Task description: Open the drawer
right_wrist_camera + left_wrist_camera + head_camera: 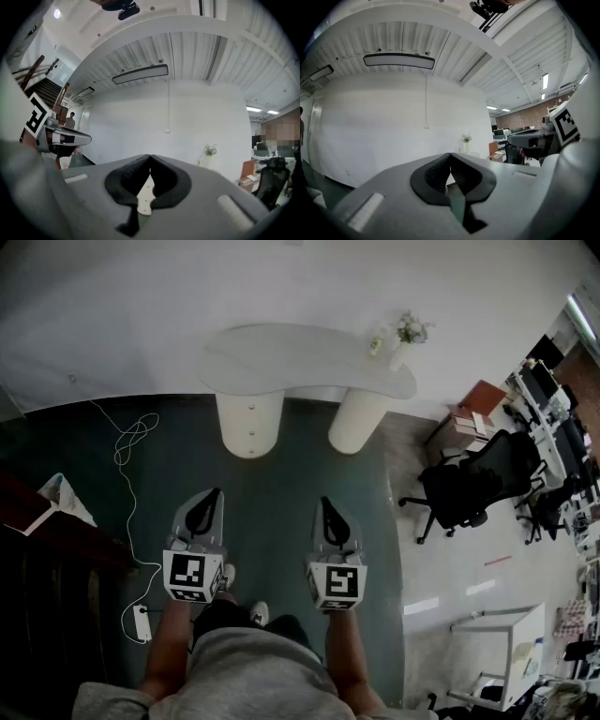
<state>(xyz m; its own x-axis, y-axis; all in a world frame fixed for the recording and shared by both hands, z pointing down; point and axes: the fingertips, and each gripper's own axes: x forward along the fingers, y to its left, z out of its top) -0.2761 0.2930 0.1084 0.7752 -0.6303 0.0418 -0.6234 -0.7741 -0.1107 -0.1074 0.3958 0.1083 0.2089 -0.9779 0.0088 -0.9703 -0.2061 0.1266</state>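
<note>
A white desk (pixel 300 357) stands against the wall on two round pedestals. The left pedestal (pixel 249 423) carries the drawers, marked by small knobs down its front. My left gripper (pixel 217 491) and right gripper (pixel 324 501) are held side by side at waist height, level, pointing at the desk and well short of it. Both are shut with nothing between the pads. In the left gripper view the left gripper's (pixel 450 154) tips meet. In the right gripper view the right gripper's (pixel 150 157) tips meet too, and a strip of the white pedestal (pixel 146 194) shows below them.
A vase of flowers (pixel 409 331) sits on the desk's right end. A black office chair (pixel 478 479) stands to the right. A white cable (pixel 127 451) runs over the dark floor at the left to a power strip (pixel 142 622). A dark staircase edge is far left.
</note>
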